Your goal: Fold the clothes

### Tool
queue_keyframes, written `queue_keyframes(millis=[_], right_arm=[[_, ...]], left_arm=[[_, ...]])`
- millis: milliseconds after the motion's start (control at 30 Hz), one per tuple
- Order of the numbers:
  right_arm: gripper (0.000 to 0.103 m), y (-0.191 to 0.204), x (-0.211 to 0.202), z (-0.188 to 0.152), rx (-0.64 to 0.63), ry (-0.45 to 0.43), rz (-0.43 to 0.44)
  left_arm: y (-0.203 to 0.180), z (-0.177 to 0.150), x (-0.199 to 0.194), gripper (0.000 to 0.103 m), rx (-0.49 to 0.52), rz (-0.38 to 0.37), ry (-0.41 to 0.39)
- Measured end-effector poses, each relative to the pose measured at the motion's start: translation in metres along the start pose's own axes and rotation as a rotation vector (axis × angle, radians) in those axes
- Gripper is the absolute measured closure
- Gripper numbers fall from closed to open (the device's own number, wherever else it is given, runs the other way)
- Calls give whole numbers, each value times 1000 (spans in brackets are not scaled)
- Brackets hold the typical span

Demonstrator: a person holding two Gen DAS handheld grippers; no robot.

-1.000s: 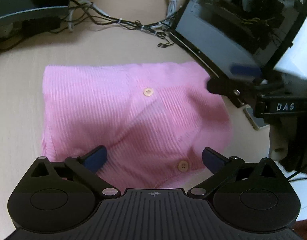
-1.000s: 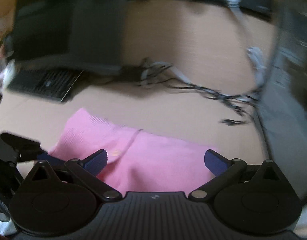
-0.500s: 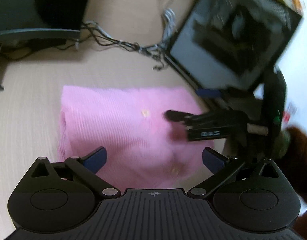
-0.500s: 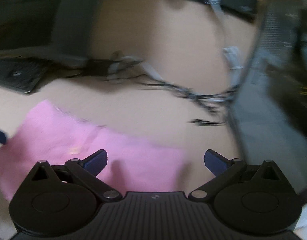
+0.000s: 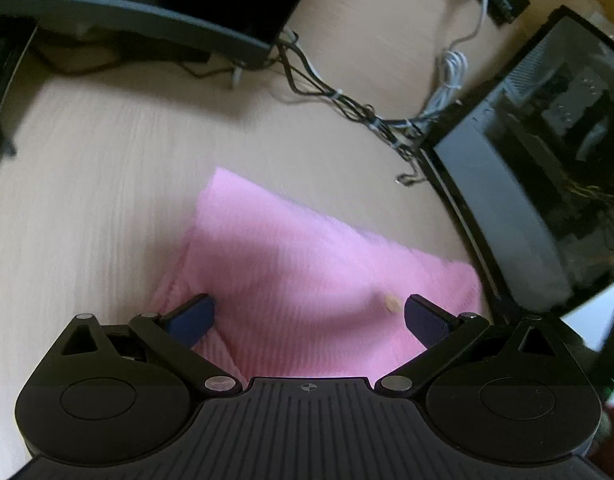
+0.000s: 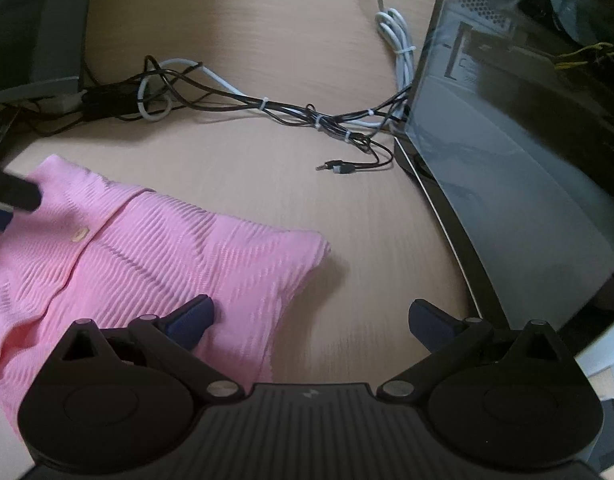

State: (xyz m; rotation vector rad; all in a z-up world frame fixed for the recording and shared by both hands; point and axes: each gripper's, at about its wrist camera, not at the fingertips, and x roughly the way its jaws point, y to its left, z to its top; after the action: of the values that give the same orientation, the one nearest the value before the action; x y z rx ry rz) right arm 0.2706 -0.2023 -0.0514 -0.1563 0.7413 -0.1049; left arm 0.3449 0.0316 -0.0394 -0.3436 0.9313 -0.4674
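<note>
Where the left wrist view looks down, the left gripper point(image 5: 309, 316) hovers over the pink garment point(image 5: 307, 264) with its fingers spread wide and nothing between them. Both blue pads point(image 5: 193, 318) sit above the cloth's near part. The garment lies folded on the pale wooden desk point(image 5: 107, 160), near the middle, its ribbed knit blurred, with one small tan button point(image 5: 392, 302) close to the right pad. Its far corner points toward a bundle of cables point(image 5: 347, 104), and a glass-sided computer case point(image 5: 547, 160) stands to the right.

From the right wrist view, the right gripper point(image 6: 311, 316) also hangs with fingers wide apart, gripping nothing. Its left pad sits over the garment's point(image 6: 147, 256) right edge; its right pad sits over bare desk point(image 6: 367, 260). The cloth fills the near left, ribbed and button-fronted, its right corner slightly puckered. At the far left edge the other gripper's dark fingertip point(image 6: 17, 196) shows above the fabric; whether it touches the cloth I cannot tell.
</note>
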Motion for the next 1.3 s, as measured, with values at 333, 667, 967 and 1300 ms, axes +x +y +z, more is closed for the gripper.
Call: queue_keyframes(millis=[333, 667, 967, 1300], right_arm=[[0, 3, -1, 0, -18, -10, 3], [0, 19, -18, -10, -67, -4, 0], [0, 42, -72, -26, -137, -19, 275], [0, -5, -54, -21, -129, -45, 168]], left_arm=[[-24, -23, -35, 0, 38, -143, 1], [-10, -54, -21, 0, -16, -150, 93], [-7, -40, -35, 0, 45, -49, 16], [-27, -54, -60, 0, 130, -52, -5]])
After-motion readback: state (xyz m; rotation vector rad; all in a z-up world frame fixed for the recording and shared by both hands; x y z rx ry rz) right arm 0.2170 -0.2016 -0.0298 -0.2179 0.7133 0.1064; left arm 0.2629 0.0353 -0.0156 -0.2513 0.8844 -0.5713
